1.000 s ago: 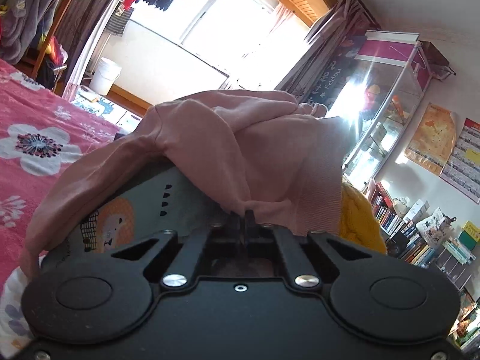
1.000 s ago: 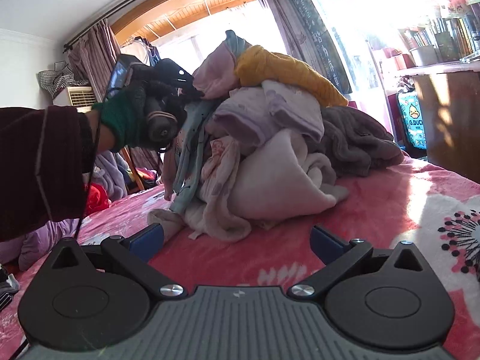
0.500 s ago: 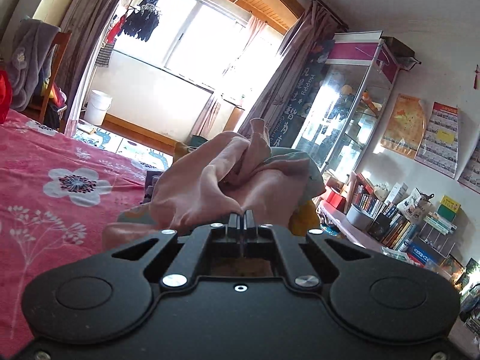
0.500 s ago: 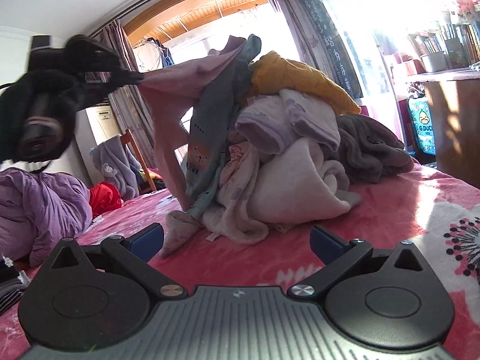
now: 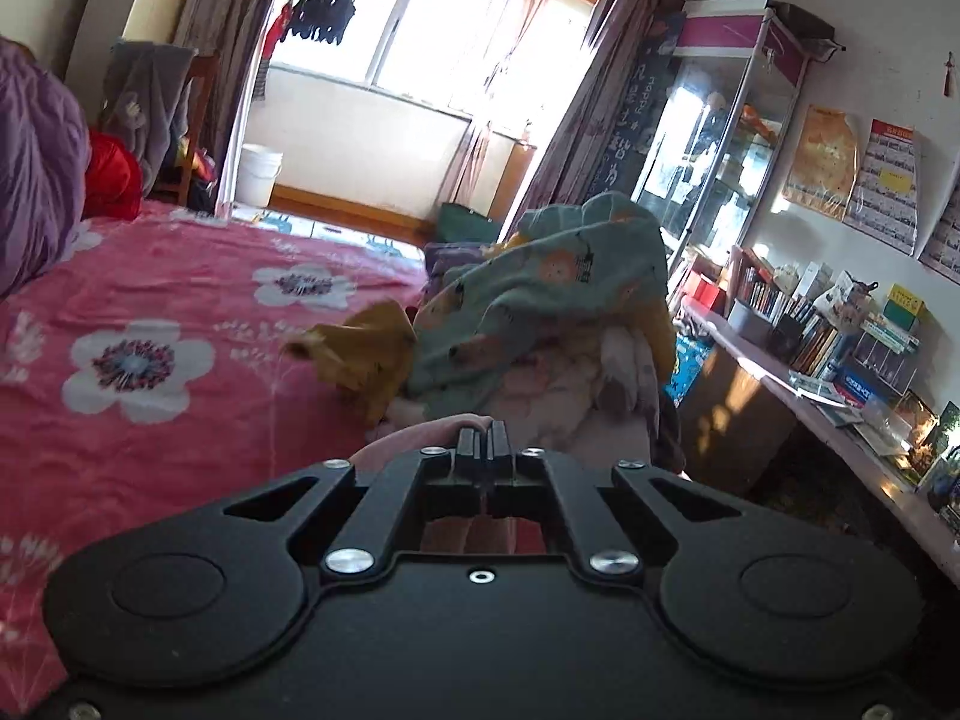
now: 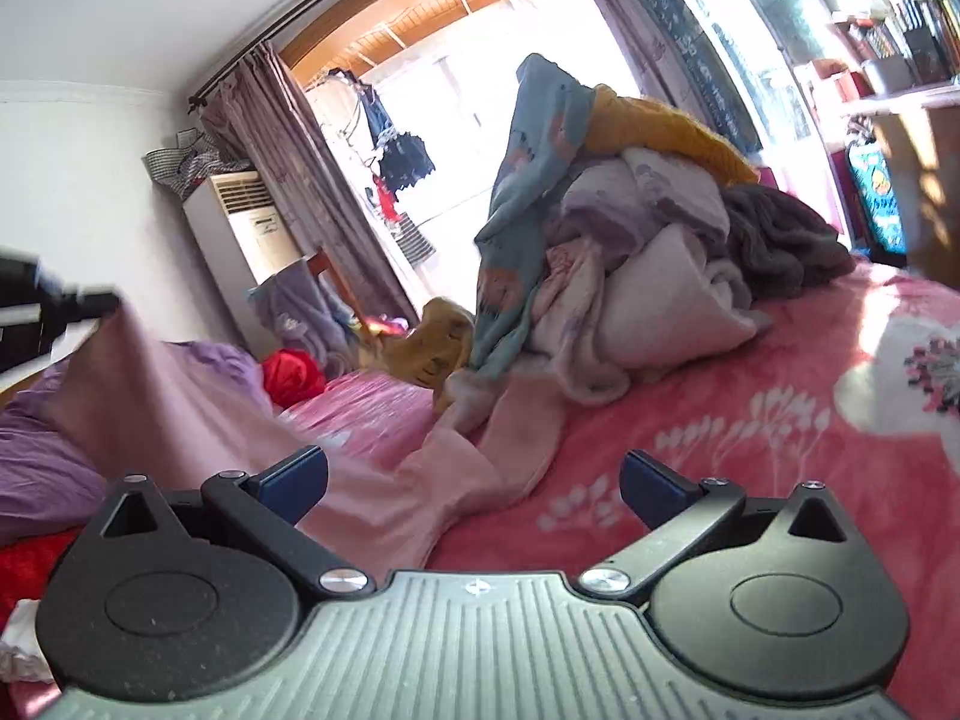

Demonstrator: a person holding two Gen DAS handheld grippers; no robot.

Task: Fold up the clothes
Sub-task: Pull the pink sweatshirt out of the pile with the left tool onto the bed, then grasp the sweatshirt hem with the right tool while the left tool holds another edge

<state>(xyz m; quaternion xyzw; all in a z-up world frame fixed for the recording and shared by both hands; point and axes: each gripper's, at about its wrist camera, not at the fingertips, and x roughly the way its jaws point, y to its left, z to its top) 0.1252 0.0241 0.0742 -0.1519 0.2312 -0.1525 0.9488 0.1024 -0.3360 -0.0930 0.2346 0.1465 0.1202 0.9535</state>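
The left gripper [image 5: 482,438] is clamped on a pink garment [image 6: 414,498] that trails across the pink floral bedspread [image 6: 750,438] from the clothes pile [image 6: 630,252] at the far right. The right gripper [image 6: 474,480] gapes wide, holding nothing. The dark banner's [image 5: 636,120] writing is unreadable.

bedroom interior. a bed with a pink floral bedspread [image 5: 180,312] fills the foreground. a bright window [image 5: 444,30] behind brown curtains [image 5: 576,120] floods the room with daylight; a white bucket [image 5: 259,174] stands beneath it. right wall: glass display cabinet [image 5: 720,138], posters [image 5: 822,162], a desk with books [image 5: 798,324]. a standing air conditioner [image 6: 246,228] occupies the corner beside a wooden chair [image 5: 192,120].
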